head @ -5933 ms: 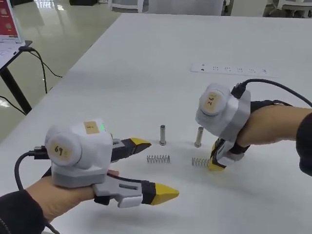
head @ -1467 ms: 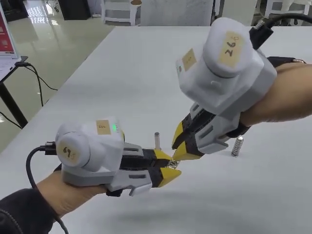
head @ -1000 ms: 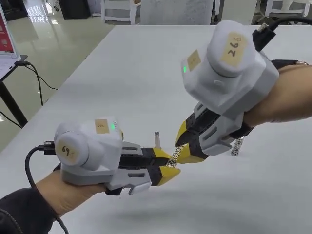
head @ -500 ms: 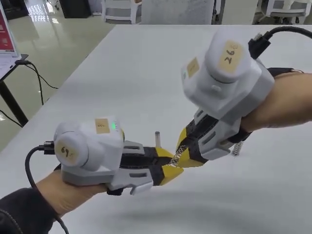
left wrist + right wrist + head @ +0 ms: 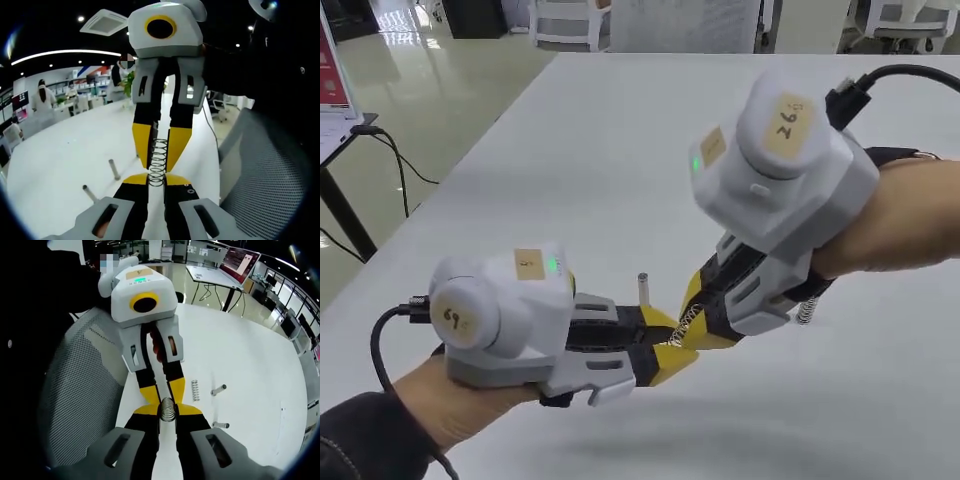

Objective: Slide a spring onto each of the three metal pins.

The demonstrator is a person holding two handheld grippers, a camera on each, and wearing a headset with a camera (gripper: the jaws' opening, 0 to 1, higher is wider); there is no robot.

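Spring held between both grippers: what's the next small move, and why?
Probably open the left gripper and let go. It and the right gripper are both shut on the same spring, so it cannot travel. The right one, angled downward, could then carry it to the bare pin.

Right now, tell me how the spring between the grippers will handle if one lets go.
The spring is thin open wire coil, so it likely bends and squashes under a pinch. It looks light; pinched by the left gripper and right gripper from either end, it could flick away if released unevenly. Dropped, it would probably roll on the smooth table.
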